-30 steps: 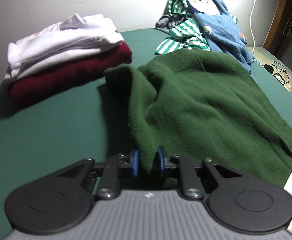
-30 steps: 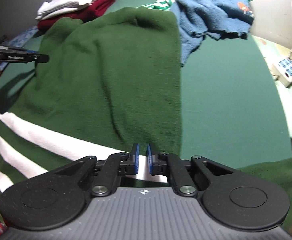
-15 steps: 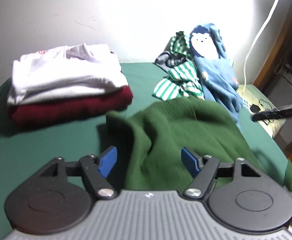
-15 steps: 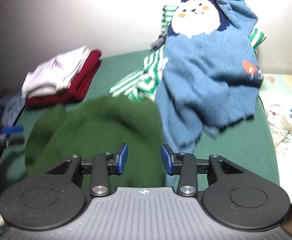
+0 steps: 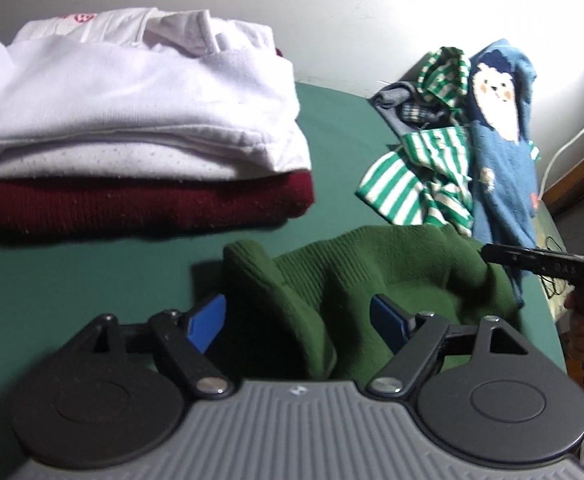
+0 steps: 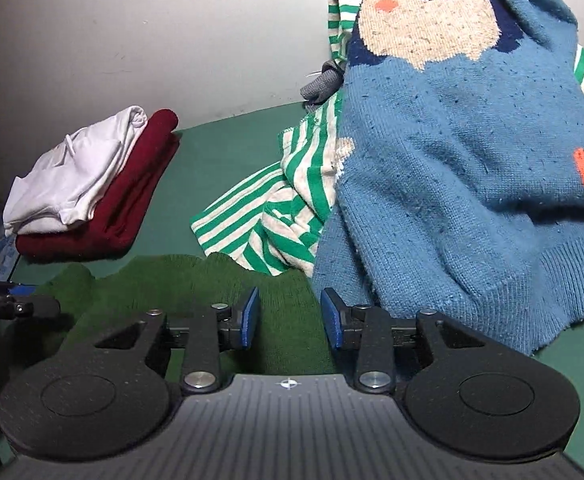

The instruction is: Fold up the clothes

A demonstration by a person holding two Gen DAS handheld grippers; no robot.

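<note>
under both parted, empty grippers (image 5: 298,318), green sweater (image 5: 372,280) lies half hidden.

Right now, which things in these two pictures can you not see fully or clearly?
- Green sweater: left wrist view, its near part is hidden behind the left gripper.
- Maroon sweater: right wrist view, mostly covered by white folded clothes.
- Striped shirt: right wrist view, partly under the blue bear sweater.
- Right gripper: left wrist view, cut off by the edge.
</note>
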